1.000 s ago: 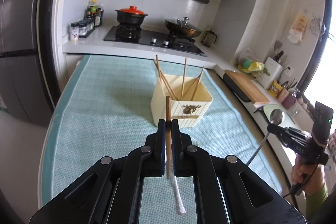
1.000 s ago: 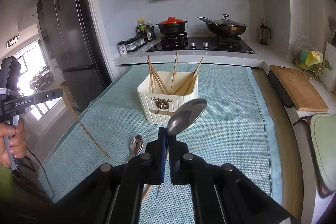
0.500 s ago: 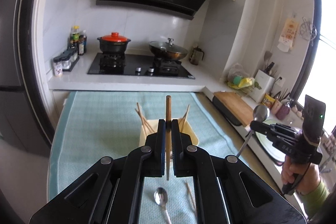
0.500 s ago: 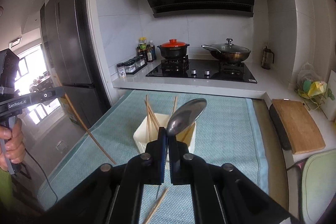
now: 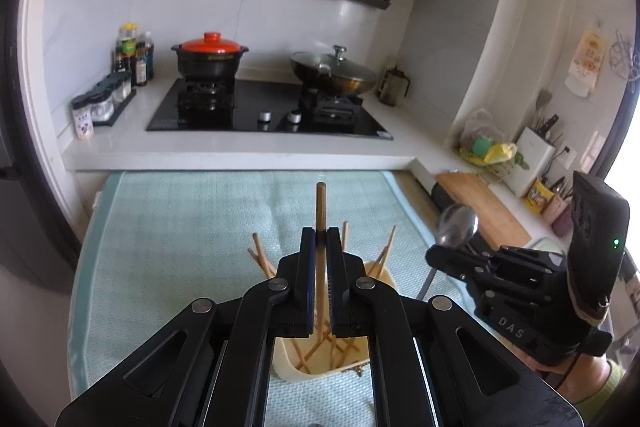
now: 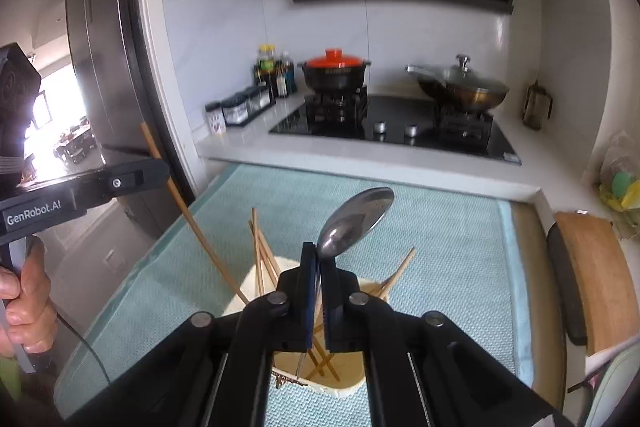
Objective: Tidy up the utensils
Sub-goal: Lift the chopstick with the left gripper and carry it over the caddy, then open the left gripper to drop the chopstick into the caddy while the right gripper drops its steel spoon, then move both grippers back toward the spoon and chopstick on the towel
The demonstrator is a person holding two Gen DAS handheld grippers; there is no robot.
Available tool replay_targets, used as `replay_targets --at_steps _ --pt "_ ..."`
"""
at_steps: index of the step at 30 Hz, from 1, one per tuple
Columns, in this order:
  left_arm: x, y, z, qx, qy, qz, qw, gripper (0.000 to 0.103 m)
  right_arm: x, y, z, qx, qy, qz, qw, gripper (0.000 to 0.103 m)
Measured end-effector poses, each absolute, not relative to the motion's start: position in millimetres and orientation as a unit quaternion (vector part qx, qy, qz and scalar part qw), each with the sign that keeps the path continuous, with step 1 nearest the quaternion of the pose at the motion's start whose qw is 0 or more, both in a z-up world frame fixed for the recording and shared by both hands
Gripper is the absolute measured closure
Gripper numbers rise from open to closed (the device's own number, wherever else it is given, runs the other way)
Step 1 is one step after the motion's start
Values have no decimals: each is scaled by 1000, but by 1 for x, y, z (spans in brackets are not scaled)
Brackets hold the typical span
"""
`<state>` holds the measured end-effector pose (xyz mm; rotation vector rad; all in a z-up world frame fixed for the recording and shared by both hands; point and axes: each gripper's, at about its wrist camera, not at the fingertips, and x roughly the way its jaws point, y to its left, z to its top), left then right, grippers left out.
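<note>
My left gripper (image 5: 320,239) is shut on a wooden chopstick (image 5: 320,211) that stands upright, its lower end inside the cream utensil holder (image 5: 296,363) right below. My right gripper (image 6: 319,259) is shut on a metal spoon (image 6: 356,221), bowl up, handle reaching down into the same holder (image 6: 344,389). Several chopsticks (image 6: 260,255) lean in the holder. The right gripper with the spoon (image 5: 456,227) also shows in the left wrist view, and the left gripper with its chopstick (image 6: 188,211) in the right wrist view.
The holder stands on a teal mat (image 5: 180,227) over the table. Behind is a counter with a black hob (image 5: 264,111), a red-lidded pot (image 5: 210,59) and a wok (image 5: 332,71). A wooden board (image 6: 596,267) lies at the right. A fridge (image 6: 104,67) stands at the left.
Both grippers have moved forward over the holder and lowered. The chopstick and the spoon handle now reach into it. The spoon and chopstick on the mat have dropped out of view.
</note>
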<state>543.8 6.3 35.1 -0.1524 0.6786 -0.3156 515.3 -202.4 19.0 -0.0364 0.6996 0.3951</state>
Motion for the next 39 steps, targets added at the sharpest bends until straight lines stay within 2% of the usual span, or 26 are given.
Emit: replay_targets --at_steps 7,10,15,23,24,25,26,28,29,30,31,34,39 --pt "572 -3 -19 -75 392 -146 905 100 560 -203 -14 6 394 183 901 99" --pt "577 -4 -31 -80 400 -143 902 100 565 -203 -16 6 380 177 908 99" --pt "578 -5 -36 -79 400 -140 902 100 563 -198 -19 4 362 179 915 100" --pt "590 -11 -36 -65 405 -125 904 97 566 -190 -30 -2 379 185 907 100" --pt "592 -11 -33 -64 403 -121 905 93 566 -191 -25 0 377 183 908 100" --pt "592 -10 -29 -62 400 -114 907 76 565 -191 -18 4 372 183 910 99" --pt "590 -8 -24 -60 394 -104 911 51 561 -192 -9 7 363 183 914 99" --pt "577 -5 -11 -55 368 -87 924 28 547 -193 13 4 337 180 924 83" --pt "568 -5 -4 -47 356 -82 930 26 536 -194 24 3 320 181 930 61" --pt "558 -6 2 -33 347 -74 934 26 522 -196 35 3 300 185 936 50" --pt "546 -8 7 -17 336 -65 939 24 509 -196 44 0 283 190 940 50" --pt "506 -14 20 22 298 -36 954 12 465 -198 60 -13 256 199 946 50" --pt "447 -23 28 49 269 -17 962 10 400 -202 59 -24 251 201 947 50"
